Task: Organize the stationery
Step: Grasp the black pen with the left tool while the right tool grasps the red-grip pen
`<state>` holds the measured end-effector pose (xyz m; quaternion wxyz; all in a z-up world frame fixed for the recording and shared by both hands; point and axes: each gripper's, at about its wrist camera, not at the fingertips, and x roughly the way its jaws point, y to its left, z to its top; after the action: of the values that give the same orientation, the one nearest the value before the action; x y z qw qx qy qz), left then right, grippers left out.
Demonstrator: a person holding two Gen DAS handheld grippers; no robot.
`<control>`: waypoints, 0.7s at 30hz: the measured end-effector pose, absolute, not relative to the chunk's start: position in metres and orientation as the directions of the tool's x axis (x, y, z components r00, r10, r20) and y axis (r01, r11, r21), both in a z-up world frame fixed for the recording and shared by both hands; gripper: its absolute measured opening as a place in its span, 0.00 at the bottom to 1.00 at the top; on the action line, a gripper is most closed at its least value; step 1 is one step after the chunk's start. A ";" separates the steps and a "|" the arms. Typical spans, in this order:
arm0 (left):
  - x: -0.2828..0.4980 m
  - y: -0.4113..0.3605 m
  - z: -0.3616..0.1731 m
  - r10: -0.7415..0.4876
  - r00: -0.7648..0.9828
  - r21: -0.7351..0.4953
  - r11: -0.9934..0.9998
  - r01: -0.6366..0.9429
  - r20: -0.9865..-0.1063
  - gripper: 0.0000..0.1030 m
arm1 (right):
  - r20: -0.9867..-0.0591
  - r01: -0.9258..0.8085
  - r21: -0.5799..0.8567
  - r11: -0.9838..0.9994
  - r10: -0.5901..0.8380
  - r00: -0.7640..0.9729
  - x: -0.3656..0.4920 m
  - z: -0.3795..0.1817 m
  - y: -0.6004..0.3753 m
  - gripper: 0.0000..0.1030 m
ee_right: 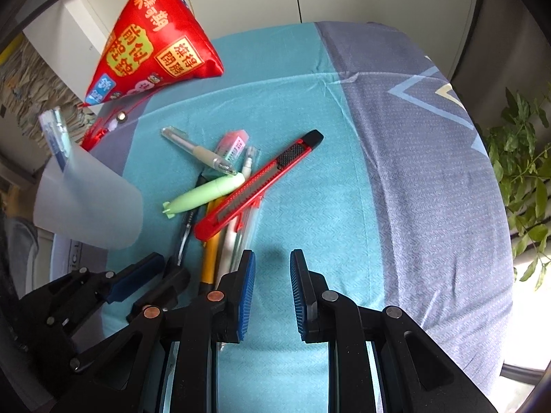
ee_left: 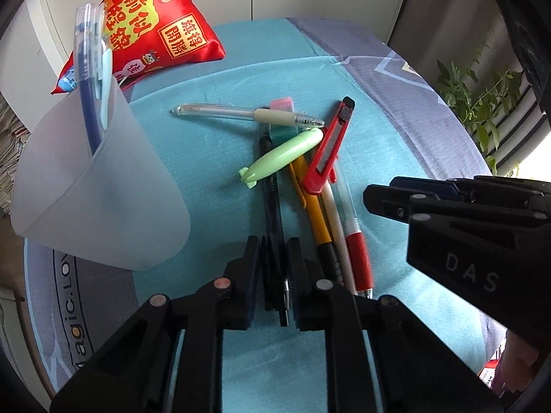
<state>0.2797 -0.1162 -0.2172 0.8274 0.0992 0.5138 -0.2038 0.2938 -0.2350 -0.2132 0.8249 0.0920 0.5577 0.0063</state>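
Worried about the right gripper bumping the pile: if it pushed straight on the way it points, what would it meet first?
Probably just the teal cloth. Nothing lies between the right gripper fingers, and the red box cutter and the pens sit just left of its line, though depth is hard to judge here.

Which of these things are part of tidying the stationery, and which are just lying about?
Job:
black pen in the left hand-held gripper
pen cup
clear pen
green pen
red cutter
orange pen
eraser

Lying about:
red pouch
plant
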 end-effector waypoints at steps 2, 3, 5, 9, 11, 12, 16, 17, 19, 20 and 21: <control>0.280 -0.115 -0.217 -0.242 0.389 -0.050 0.896 0.442 -0.889 0.13 | -0.925 0.099 0.148 0.984 0.102 0.366 0.296 -0.217 -0.236 0.20; 0.281 -0.115 -0.218 -0.245 0.388 -0.054 0.895 0.442 -0.889 0.13 | -0.926 0.102 0.148 0.984 0.102 0.363 0.296 -0.218 -0.236 0.20; 0.281 -0.115 -0.218 -0.248 0.389 -0.056 0.895 0.443 -0.887 0.13 | -0.928 0.103 0.146 0.984 0.100 0.360 0.298 -0.220 -0.235 0.20; 0.279 -0.114 -0.218 -0.247 0.392 -0.053 0.894 0.444 -0.886 0.13 | -0.930 0.093 0.115 0.989 0.075 0.360 0.301 -0.222 -0.228 0.20; 0.278 -0.114 -0.218 -0.247 0.391 -0.053 0.894 0.444 -0.886 0.13 | -0.930 0.088 0.093 0.992 0.055 0.363 0.303 -0.222 -0.224 0.20; 0.278 -0.114 -0.218 -0.247 0.392 -0.053 0.894 0.444 -0.886 0.13 | -0.930 0.088 0.085 0.993 0.047 0.365 0.304 -0.223 -0.222 0.20; 0.278 -0.114 -0.218 -0.247 0.391 -0.053 0.895 0.444 -0.886 0.13 | -0.928 0.078 0.046 0.996 0.014 0.373 0.302 -0.223 -0.218 0.20; 0.277 -0.113 -0.218 -0.247 0.391 -0.054 0.894 0.444 -0.887 0.13 | -0.927 0.076 0.040 0.996 0.009 0.375 0.302 -0.223 -0.217 0.20; 0.275 -0.111 -0.218 -0.248 0.389 -0.053 0.893 0.447 -0.887 0.13 | -0.926 0.081 0.037 0.996 0.004 0.378 0.302 -0.223 -0.220 0.20; 0.273 -0.110 -0.219 -0.248 0.389 -0.052 0.892 0.449 -0.887 0.13 | -0.926 0.088 0.041 0.995 0.004 0.378 0.304 -0.224 -0.221 0.20; 0.272 -0.108 -0.219 -0.249 0.388 -0.053 0.891 0.450 -0.887 0.13 | -0.925 0.100 0.051 0.994 0.009 0.379 0.304 -0.224 -0.225 0.20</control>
<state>0.2719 -0.1080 -0.2189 0.8273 0.0987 0.5110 -0.2113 0.3043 -0.2253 -0.2240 0.8289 0.0491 0.5566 -0.0275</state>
